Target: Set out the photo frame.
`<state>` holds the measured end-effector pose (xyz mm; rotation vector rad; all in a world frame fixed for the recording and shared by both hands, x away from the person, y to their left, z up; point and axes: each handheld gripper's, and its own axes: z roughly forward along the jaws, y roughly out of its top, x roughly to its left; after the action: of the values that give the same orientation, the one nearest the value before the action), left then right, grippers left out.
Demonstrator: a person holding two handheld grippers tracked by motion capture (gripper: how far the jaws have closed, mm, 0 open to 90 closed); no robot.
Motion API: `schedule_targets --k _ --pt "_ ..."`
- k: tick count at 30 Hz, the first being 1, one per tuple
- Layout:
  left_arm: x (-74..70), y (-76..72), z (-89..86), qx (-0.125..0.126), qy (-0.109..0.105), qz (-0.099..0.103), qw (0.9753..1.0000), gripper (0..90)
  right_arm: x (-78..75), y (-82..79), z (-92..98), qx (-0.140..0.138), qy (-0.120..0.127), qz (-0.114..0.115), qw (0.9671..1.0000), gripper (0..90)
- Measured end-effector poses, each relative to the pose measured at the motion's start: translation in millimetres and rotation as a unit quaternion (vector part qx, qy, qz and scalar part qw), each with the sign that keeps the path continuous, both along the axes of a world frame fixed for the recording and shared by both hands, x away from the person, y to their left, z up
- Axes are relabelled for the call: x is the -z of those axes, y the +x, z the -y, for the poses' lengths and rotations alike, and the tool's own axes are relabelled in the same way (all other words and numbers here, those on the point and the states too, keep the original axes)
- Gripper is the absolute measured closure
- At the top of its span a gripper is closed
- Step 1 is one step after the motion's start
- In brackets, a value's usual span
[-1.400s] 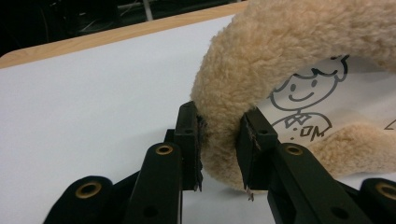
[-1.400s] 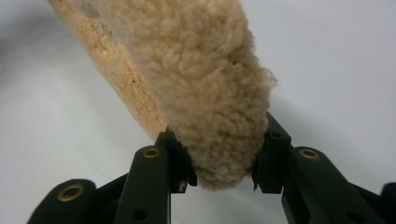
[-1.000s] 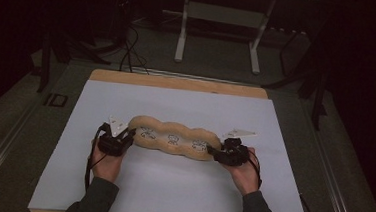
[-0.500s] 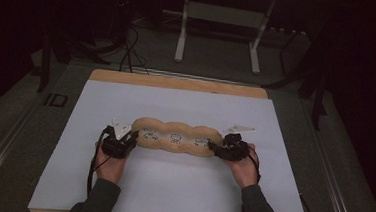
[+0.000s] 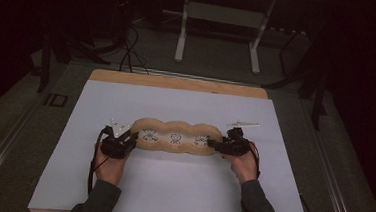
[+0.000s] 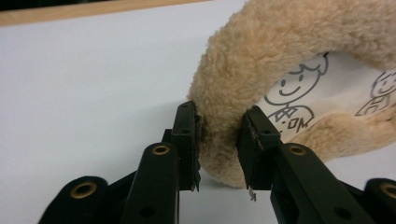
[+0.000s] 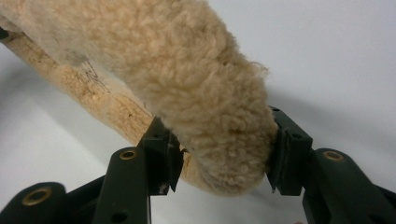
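Fleecy tan cushion [image 5: 176, 137] lies across the middle of my white-covered bench [image 5: 170, 185], cartoon figures printed on its inner panel. My left tongs [image 6: 219, 142] are clamped on its left end, and my right tongs [image 7: 222, 151] pinch its plump right end, jaws pressed into the pile.

The cushion [image 5: 176, 136] is tan fleece, curly and rough like sheepskin, with a smooth pale cloth panel [image 6: 327, 93] printed with line-drawn figures. The bench [image 5: 177, 82] shows a wood edge at the far side, under a matt, smooth white sheet [image 5: 171, 180]. The fingers [image 6: 184, 140] look like matt black plastic with brass-coloured metal rivets [image 6: 160, 150].
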<state>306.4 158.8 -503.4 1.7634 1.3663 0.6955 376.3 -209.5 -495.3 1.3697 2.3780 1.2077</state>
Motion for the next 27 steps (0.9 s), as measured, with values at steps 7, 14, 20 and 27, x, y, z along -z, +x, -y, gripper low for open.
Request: schedule_targets --k 7,14,20,27 --pt "0.7 2.5 -4.4 0.011 -0.009 -0.002 0.9999 69.3 -1.6 5.7 -2.8 0.012 0.001 -0.007 0.9999 46.9" --pt "1.5 4.9 -9.7 0.013 -0.023 -0.017 0.9995 57.8 -4.6 3.6 -2.9 0.019 0.003 -0.005 0.9998 39.1" --pt "-5.0 -3.0 -14.3 0.022 -0.024 -0.004 0.9994 51.5 -12.8 -5.0 5.2 0.020 0.002 0.011 0.9997 32.0" --pt "-16.6 -17.6 -29.2 0.030 -0.018 0.014 0.9993 50.4 -22.9 -14.8 23.0 0.020 -0.008 0.015 0.9997 29.5"
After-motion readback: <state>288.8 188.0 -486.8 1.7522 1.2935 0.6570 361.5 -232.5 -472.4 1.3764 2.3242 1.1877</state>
